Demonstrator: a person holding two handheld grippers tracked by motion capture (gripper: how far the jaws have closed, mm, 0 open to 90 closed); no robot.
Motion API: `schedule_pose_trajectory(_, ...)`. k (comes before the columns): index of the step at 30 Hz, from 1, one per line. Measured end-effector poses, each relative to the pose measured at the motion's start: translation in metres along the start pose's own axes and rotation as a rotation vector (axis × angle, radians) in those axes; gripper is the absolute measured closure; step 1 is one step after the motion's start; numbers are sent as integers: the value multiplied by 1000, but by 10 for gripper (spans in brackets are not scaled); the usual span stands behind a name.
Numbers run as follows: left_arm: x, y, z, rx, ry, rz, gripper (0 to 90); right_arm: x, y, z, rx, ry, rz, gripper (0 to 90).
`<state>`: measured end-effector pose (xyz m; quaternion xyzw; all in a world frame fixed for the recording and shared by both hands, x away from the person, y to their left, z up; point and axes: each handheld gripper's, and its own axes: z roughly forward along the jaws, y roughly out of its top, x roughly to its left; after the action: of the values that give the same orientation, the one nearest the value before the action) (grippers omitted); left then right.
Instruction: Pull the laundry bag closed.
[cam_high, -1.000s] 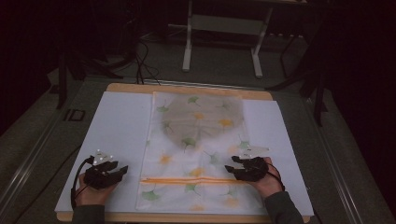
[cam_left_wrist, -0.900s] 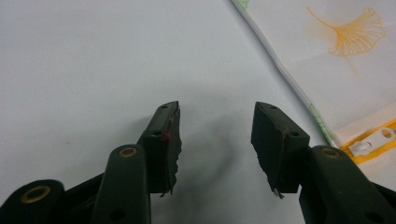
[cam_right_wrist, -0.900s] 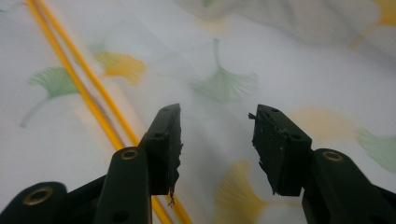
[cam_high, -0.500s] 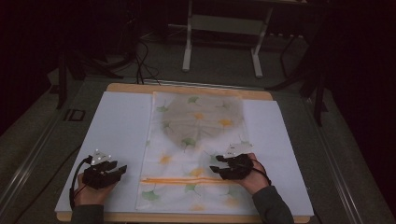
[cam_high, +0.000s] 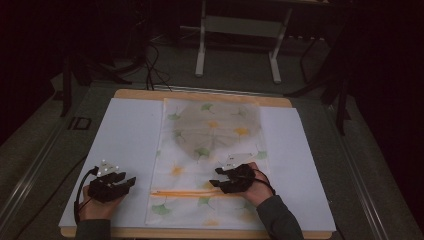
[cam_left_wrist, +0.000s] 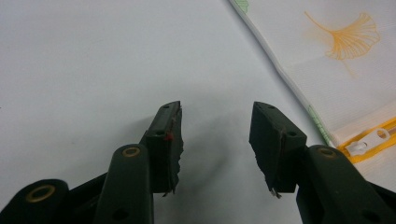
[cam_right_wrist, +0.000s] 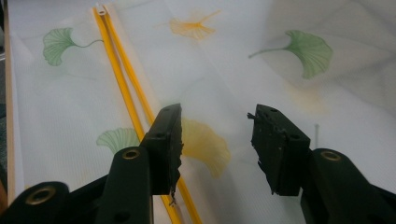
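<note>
**Grippers poised, bag not yet worked**

Right gripper hangs over the near half of the mesh laundry bag, its jaws spread wide and holding nothing; in the right gripper view the yellow zipper runs just beside the left jaw, with printed ginkgo leaves under the gap; the white zipper pull sits at the far end of that line, well apart from the jaws.

The bag lies flat in the middle of the white sheet, long side running near to far; a greyish garment shows through the mesh in its far half, so I judge the loading is done; the zipper crosses the near part from left to right, and whether it is closed along its whole length I cannot tell from where I stand.

Left gripper rests on the bare sheet to the left of the bag, jaws likewise wide and empty; in the left gripper view the bag's edge and the pull lie off to the right, near but not touched.

By my reckoning the work with the zipper is at its start; no grip has been taken on pull or fabric; what is left is to close on the bag and the pull.

Beyond lies the wooden table edge, then dark floor.
</note>
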<state>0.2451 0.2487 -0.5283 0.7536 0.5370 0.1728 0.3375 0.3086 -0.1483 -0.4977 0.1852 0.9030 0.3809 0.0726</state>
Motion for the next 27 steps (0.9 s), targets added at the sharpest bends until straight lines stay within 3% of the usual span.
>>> schedule_pose_trajectory(27, 0, 0, -3, -2, -9, 10, 550, 19, 35, 37, -11, 66, -57, 547)
